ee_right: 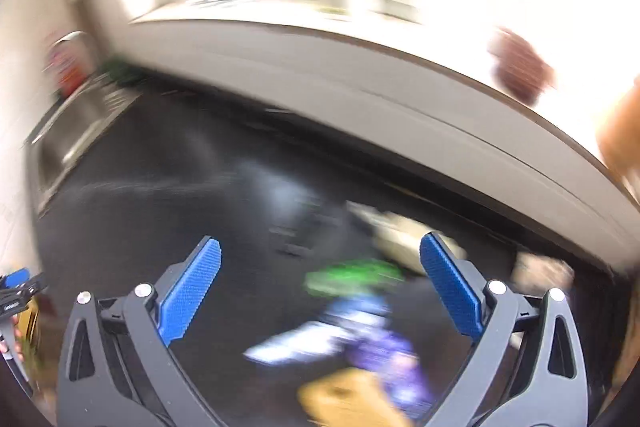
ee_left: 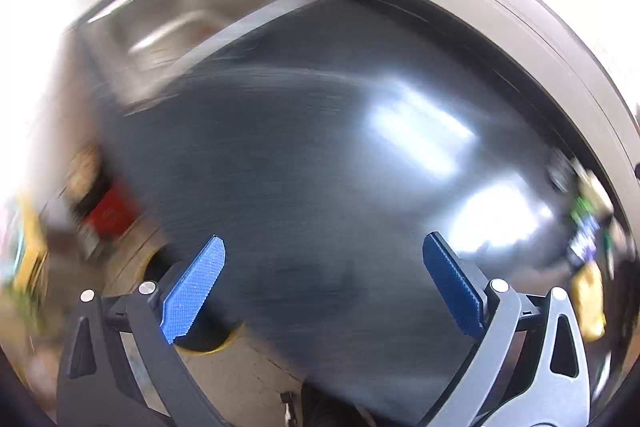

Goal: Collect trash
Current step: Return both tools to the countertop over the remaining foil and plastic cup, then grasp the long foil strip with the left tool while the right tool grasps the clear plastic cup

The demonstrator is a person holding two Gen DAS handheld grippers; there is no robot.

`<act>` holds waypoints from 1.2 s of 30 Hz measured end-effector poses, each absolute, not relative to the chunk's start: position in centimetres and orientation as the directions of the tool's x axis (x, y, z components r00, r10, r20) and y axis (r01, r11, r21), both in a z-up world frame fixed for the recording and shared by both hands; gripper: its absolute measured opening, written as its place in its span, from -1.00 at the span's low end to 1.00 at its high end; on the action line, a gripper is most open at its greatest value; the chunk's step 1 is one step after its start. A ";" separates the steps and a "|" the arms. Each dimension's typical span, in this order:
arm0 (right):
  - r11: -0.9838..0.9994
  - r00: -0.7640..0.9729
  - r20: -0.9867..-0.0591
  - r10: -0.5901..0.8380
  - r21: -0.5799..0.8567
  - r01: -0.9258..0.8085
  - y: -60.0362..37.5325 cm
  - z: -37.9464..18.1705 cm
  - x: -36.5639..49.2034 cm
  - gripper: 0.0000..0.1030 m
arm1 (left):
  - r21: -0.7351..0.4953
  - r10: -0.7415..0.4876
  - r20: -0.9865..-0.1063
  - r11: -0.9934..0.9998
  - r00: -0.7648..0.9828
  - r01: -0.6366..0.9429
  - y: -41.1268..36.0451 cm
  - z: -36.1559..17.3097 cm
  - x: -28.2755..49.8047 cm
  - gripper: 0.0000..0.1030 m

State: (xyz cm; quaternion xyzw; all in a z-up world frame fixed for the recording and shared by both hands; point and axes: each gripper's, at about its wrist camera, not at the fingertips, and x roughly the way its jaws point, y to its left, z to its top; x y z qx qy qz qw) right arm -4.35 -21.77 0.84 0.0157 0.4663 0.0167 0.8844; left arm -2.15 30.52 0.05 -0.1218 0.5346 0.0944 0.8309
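Observation:
Both views are blurred by motion. My left gripper [ee_left: 324,283] is open and empty above a dark countertop [ee_left: 304,155]. My right gripper [ee_right: 320,287] is open and empty above a pile of trash on the same counter [ee_right: 160,211]: a green wrapper [ee_right: 352,277], a blue-and-purple wrapper [ee_right: 376,339], a yellow-brown item [ee_right: 348,399] and pale crumpled pieces [ee_right: 400,235]. The same trash shows blurred at the far right of the left wrist view [ee_left: 588,227].
A steel sink [ee_left: 180,27] is set into the counter at the far left, also in the right wrist view [ee_right: 72,131]. A pale sill [ee_right: 360,83] runs along the back under a bright window. A red item [ee_left: 110,215] lies below the counter's left edge.

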 end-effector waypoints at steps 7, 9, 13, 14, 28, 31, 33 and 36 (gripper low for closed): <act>0.924 0.426 -0.895 -0.133 0.044 0.379 -41.0 -3.8 -13.1 0.87 | -0.098 -0.119 -0.928 0.992 0.353 0.076 13.9 -1.3 3.0 0.87; 0.891 0.385 -0.914 -0.125 0.067 0.449 -44.0 -5.6 -15.9 0.87 | -0.092 -0.139 -0.932 0.984 0.336 0.153 10.2 -1.4 3.5 0.87; 0.849 0.341 -0.934 -0.105 0.094 0.521 -47.0 -7.7 -19.9 0.87 | -0.067 -0.150 -0.938 0.963 0.311 0.262 4.7 -1.7 4.4 0.87; 0.841 0.333 -0.938 -0.098 0.100 0.531 -47.6 -8.2 -20.6 0.87 | -0.060 -0.147 -0.940 0.959 0.308 0.276 3.9 -1.9 4.8 0.87; 0.867 0.345 -0.939 0.010 0.180 0.464 -46.7 -11.2 -19.3 0.87 | 0.033 -0.057 -0.963 0.945 0.262 0.324 -0.1 -4.1 7.2 0.87; 0.878 0.344 -0.939 0.021 0.182 0.443 -46.3 -11.6 -18.0 0.87 | 0.042 -0.046 -0.966 0.943 0.254 0.331 -0.5 -4.5 7.6 0.87; 0.883 0.343 -0.939 0.025 0.182 0.434 -46.0 -11.7 -17.3 0.87 | 0.048 -0.039 -0.967 0.942 0.251 0.334 -0.7 -4.7 7.8 0.87; 0.885 0.344 -0.938 0.037 0.190 0.425 -45.6 -12.1 -16.5 0.87 | 0.051 -0.035 -0.969 0.940 0.243 0.338 -0.8 -4.9 8.1 0.87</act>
